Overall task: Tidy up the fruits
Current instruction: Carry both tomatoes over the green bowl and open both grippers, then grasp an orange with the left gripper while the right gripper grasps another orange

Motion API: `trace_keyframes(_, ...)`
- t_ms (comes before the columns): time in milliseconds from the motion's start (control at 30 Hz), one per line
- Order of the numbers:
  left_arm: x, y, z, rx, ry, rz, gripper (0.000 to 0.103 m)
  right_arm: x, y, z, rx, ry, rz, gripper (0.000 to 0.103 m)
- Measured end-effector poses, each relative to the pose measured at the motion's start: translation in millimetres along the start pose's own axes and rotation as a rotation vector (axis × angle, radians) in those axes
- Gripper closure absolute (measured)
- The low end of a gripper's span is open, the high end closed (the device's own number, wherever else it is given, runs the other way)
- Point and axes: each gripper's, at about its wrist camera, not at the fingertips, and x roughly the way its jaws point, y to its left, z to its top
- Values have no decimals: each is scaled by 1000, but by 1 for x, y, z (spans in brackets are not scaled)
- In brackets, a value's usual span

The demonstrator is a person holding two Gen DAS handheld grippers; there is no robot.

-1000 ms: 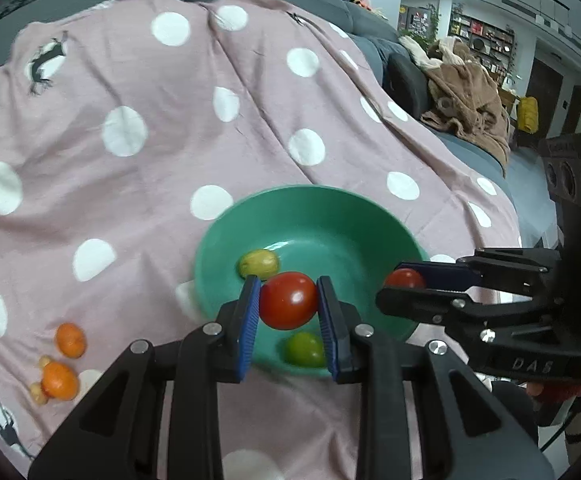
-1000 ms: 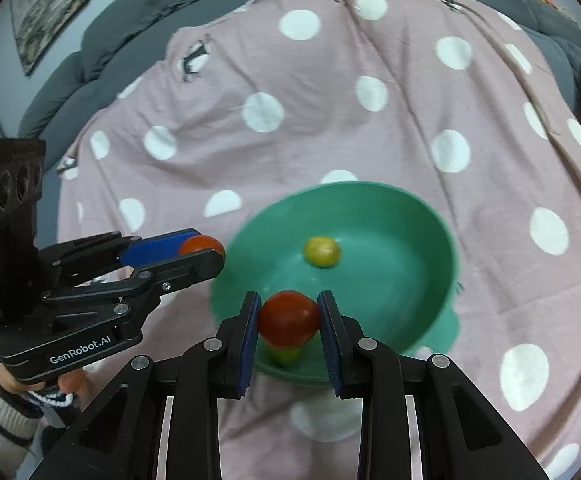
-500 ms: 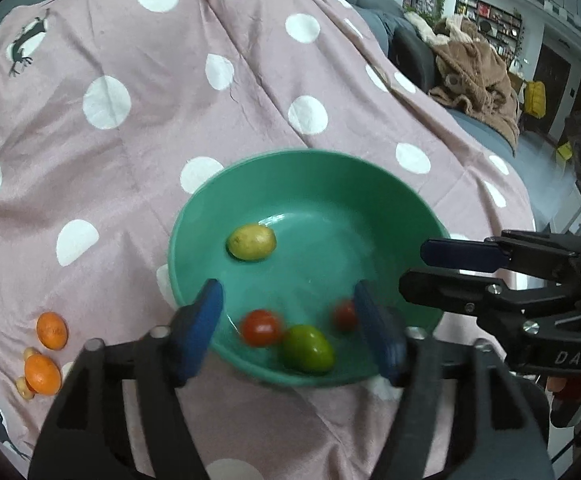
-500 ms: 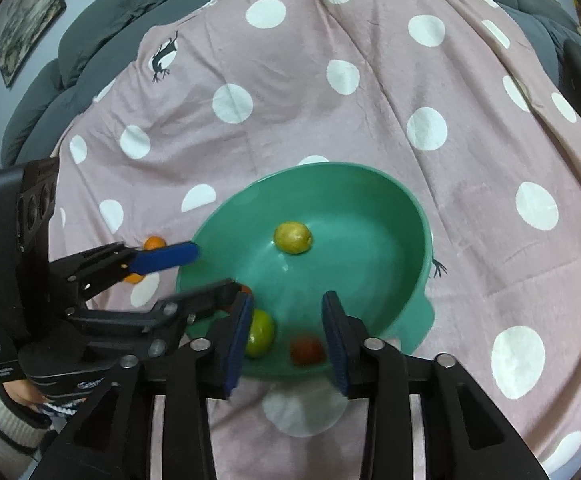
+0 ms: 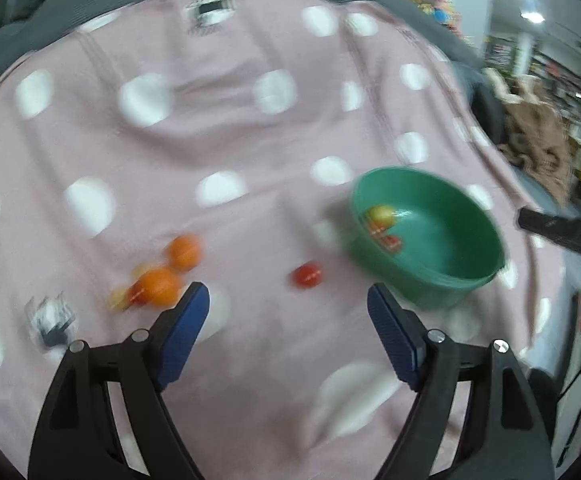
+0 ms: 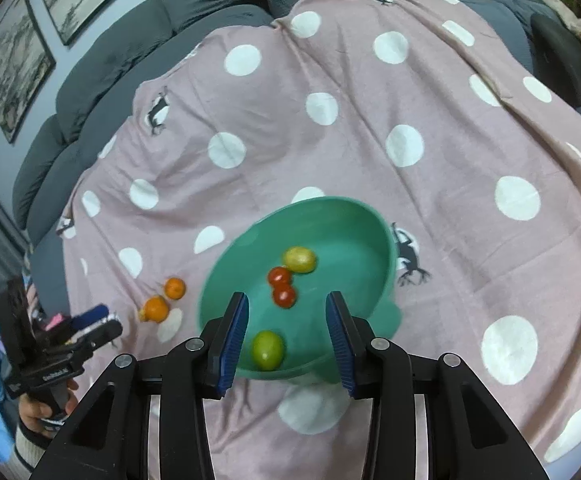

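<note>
The green bowl (image 6: 350,232) sits on the spotted cloth and holds a yellow fruit (image 6: 299,259), two red tomatoes (image 6: 279,276) and a green fruit (image 6: 267,350). My right gripper (image 6: 286,304) hovers open over the bowl's near rim, nothing pressed between its pads. The left wrist view is blurred. There my left gripper (image 5: 286,294) is wide, its jaws still opening and empty, above the cloth left of the bowl (image 5: 450,248). Just beyond its tips lies a red tomato (image 5: 307,275). Two oranges (image 5: 158,286) lie by its left finger. The left gripper (image 6: 90,324) also shows at lower left.
A pink cloth with white dots (image 6: 370,120) covers a grey sofa (image 6: 130,40). Small yellowish bits (image 5: 116,298) lie by the oranges (image 6: 156,307). A person's hand (image 6: 34,412) holds the left gripper. A brown blanket pile (image 5: 538,136) is at the far right.
Both grippers let go of their red tomatoes, which now lie in the bowl. The left gripper opened wide and swung left towards the oranges. The right gripper opened and drew back a little.
</note>
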Motion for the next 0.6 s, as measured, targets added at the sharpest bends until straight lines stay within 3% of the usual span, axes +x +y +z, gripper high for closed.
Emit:
trace_keyframes(233, -14, 51, -50, -121, 69, 78, 22, 16, 51, -13, -144, 64, 90, 62)
trace_keyframes(400, -16, 61, -69, -180, 88, 54, 22, 40, 94, -34, -266, 154, 152, 62)
trace_keyframes(600, -14, 61, -73, -197, 88, 13, 22, 72, 123, -57, -332, 242, 151, 62)
